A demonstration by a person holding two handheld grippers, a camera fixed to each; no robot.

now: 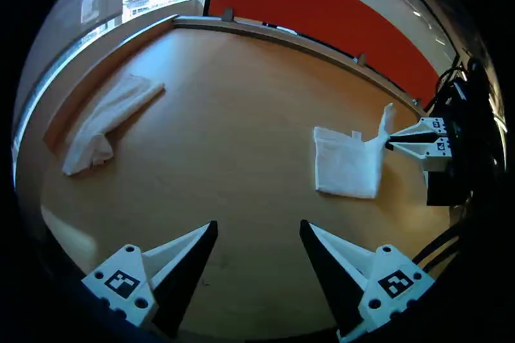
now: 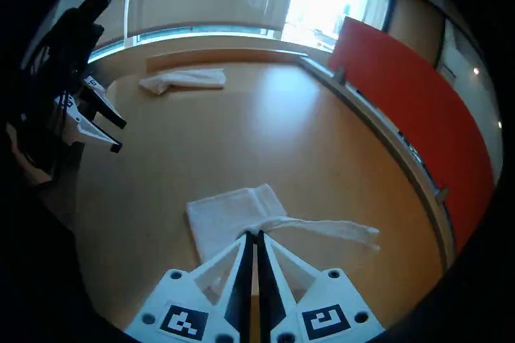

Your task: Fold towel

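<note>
A white towel (image 1: 344, 166) lies partly folded on the wooden table (image 1: 244, 118). My right gripper (image 2: 253, 237) is shut on its near edge, and a thin strip of the cloth (image 2: 335, 227) trails off to the right. In the left gripper view the right gripper (image 1: 388, 142) pinches the towel's right side, with one corner (image 1: 388, 114) lifted up. My left gripper (image 1: 257, 227) hovers open over bare table, well short of the towel, with nothing between its fingers. In the right gripper view the left gripper (image 2: 120, 137) is at the far left, held by a dark-sleeved arm.
A second white towel (image 1: 106, 121) lies crumpled near the window-side edge of the table, also visible as the far towel (image 2: 183, 79). A red partition (image 1: 335, 21) runs along the table's back edge. Dark cables (image 1: 476, 105) hang at the right.
</note>
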